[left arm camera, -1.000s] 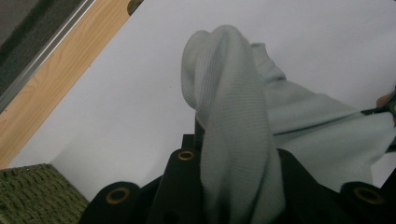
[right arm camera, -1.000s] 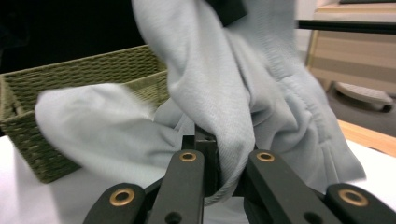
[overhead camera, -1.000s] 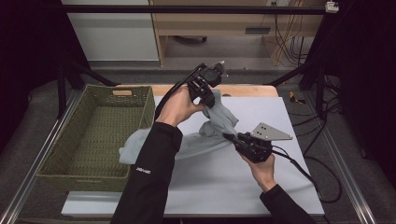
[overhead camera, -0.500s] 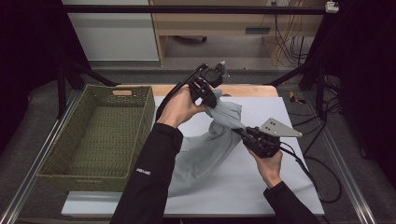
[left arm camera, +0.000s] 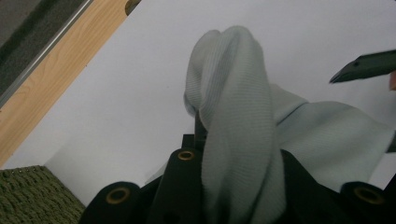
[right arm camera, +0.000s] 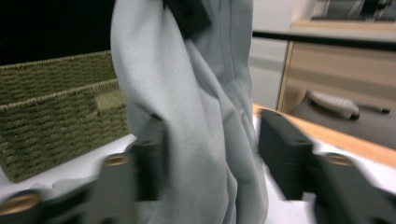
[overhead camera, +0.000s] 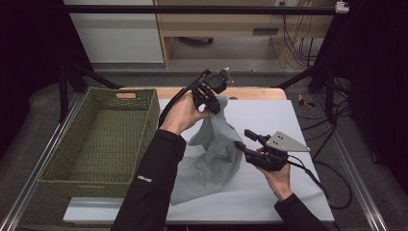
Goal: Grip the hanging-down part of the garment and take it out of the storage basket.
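One pale grey-blue cloth (overhead camera: 211,149) held up over white table (overhead camera: 298,120), top end raised, lower part draped onto table surface. Left gripper (overhead camera: 210,93) seen clamped on cloth's top fold, jaws closed with fabric bunched between them. Right gripper (overhead camera: 250,142) set at cloth's right edge, jaws parted wide, fabric hanging between them, not pinched. One green woven basket (overhead camera: 103,137) placed at table's left, just beside cloth.

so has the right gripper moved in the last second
Yes. The right gripper has slid toward the person's edge of the table, away from the basket, its jaws around the cloth.
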Demonstrator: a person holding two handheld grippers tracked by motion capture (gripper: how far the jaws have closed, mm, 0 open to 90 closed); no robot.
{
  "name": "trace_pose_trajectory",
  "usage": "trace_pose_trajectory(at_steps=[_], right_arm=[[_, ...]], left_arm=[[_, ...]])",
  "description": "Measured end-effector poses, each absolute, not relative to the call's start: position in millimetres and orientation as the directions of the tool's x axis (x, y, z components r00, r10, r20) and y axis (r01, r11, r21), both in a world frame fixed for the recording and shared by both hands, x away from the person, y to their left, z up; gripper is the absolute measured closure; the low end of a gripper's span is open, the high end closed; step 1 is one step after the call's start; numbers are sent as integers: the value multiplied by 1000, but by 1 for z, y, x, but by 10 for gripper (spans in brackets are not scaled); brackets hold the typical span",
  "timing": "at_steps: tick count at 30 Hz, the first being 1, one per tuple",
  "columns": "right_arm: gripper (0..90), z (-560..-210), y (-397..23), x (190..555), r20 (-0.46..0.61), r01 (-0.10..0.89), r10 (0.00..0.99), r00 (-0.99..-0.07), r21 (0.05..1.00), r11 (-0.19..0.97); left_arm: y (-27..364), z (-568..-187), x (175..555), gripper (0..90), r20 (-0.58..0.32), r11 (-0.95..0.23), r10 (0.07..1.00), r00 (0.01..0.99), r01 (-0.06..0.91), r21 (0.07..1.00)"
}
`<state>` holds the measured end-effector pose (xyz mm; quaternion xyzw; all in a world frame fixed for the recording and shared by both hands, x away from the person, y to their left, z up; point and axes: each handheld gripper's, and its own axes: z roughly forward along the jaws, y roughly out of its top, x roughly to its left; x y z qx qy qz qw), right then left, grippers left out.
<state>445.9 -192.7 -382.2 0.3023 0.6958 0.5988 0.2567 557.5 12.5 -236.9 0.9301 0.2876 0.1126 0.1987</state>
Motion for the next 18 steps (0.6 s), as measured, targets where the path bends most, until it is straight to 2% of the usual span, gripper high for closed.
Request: trace_pose_trajectory(at_steps=[1, 3, 4, 5, 7, 10, 18], right_arm=[[408, -382, -193, 446, 5, 113, 728, -685, 989, 100], [248, -381, -194, 441, -4, 92, 739, -674, 992, 90], [126, -379, -196, 438, 14, 104, 750, -661, 992, 74], [126, -379, -196, 438, 14, 104, 750, -661, 992, 74], [55, -378, -199, 436, 36, 119, 763, -646, 991, 54], [6, -379, -205, 429, 49, 112, 781, -622, 993, 27], [4, -391, -218, 429, 46, 129, 793, -608, 991, 42]], left_arm=[[13, -238, 557, 817, 87, -753, 581, 809, 494, 435], [14, -240, 557, 817, 86, -754, 577, 812, 489, 438], [13, -240, 557, 817, 85, -752, 579, 811, 491, 440], [13, -242, 557, 817, 85, -752, 580, 810, 492, 439], [12, -243, 558, 817, 91, -760, 573, 814, 487, 429], [12, -248, 559, 817, 84, -753, 580, 810, 494, 436], [11, -257, 553, 816, 72, -760, 563, 823, 481, 437]])
